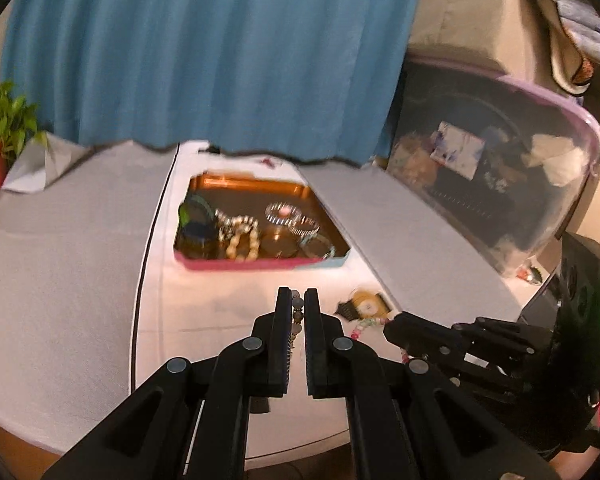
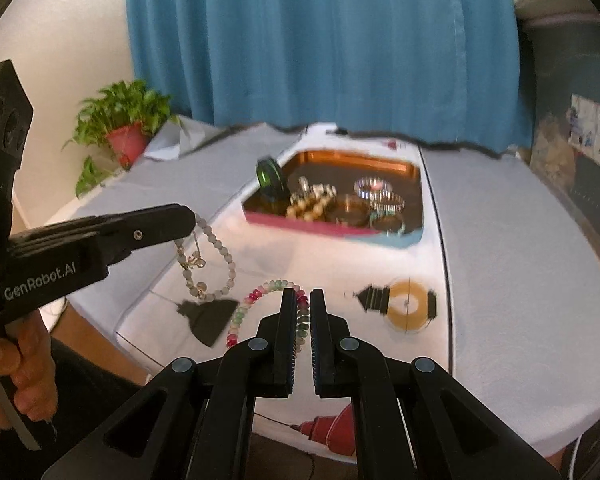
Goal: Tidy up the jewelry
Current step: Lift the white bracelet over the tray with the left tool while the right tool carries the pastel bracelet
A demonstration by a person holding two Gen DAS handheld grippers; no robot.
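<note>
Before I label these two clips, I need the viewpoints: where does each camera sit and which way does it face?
Left wrist: on the left gripper, looking forward and down over the table at the tray; its own fingers pinch a grey bead bracelet; the right gripper shows at right.
Right wrist: on the right gripper, facing the same way; its fingers pinch a pink-green bead bracelet; the left gripper and a hand show at left.
Shared: tray, blue curtain, potted plant, white tablecloth.
</note>
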